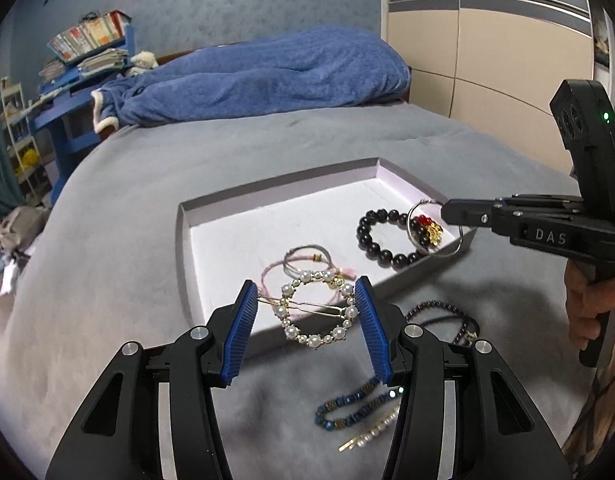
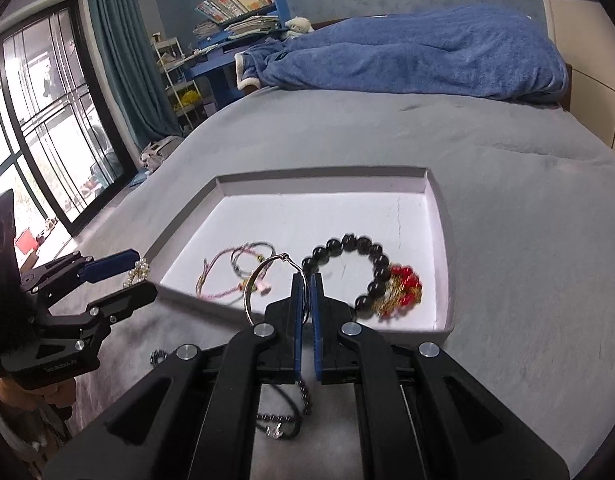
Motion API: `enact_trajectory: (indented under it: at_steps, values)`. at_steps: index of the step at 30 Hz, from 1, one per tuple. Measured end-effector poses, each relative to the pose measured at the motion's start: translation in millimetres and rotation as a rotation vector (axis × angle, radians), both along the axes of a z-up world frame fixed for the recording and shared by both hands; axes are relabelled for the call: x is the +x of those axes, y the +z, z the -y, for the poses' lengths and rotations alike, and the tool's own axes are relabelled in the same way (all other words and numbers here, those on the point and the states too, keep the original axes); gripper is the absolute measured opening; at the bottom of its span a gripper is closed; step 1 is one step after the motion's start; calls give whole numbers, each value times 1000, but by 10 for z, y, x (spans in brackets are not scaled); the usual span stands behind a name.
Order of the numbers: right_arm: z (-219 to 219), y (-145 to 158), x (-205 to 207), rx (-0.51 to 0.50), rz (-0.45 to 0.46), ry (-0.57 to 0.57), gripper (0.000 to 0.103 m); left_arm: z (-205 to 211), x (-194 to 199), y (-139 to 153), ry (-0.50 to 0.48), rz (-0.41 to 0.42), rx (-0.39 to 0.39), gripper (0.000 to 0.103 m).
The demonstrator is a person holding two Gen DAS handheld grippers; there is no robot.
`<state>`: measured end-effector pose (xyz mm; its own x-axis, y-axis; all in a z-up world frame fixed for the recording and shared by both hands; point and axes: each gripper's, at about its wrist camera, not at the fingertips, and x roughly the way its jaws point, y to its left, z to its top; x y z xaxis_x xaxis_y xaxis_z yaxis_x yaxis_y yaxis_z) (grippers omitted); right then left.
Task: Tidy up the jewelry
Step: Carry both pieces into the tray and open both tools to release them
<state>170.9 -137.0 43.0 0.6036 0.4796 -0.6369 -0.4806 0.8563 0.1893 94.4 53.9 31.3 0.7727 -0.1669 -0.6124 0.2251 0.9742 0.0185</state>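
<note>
My left gripper (image 1: 305, 292) is shut on a round pearl hair clip (image 1: 314, 341), its blue pads pressing both sides, just above the near edge of a shallow white tray (image 1: 287, 216). The right wrist view shows that gripper (image 2: 143, 274) with the clip (image 2: 138, 270) left of the tray (image 2: 307, 216). My right gripper (image 2: 306, 278) is shut on a thin silver hoop (image 2: 249, 292) over the tray's near rim; the left wrist view has it (image 1: 445, 212) at the tray's right corner with the hoop (image 1: 447, 254). In the tray lie a black bead bracelet (image 2: 335, 246), a red and gold charm (image 2: 403, 284) and pink cord bracelets (image 2: 227, 264).
On the grey bedcover near me lie a dark bead necklace (image 1: 439, 306), a blue bead bracelet (image 1: 347, 400) and a pearl hairpin (image 1: 371, 432). A blue blanket (image 1: 267, 76) is heaped at the bed's far end. A person's hand (image 1: 587, 304) grips the right tool's handle.
</note>
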Motion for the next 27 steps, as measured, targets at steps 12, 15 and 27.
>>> enact_trajectory:
  at_steps: [12, 15, 27]
  values:
    - [93, -149, 356, -4, -55, -78, 4, -178, 455, -85, 59, -40, -35, 52]
    - [72, -229, 418, -24, -68, -86, 4, -188, 566, -138, 67, -59, -46, 52]
    - [-16, -428, 520, -76, -92, -91, 4, -54, 783, -372, 46, -128, -6, 52]
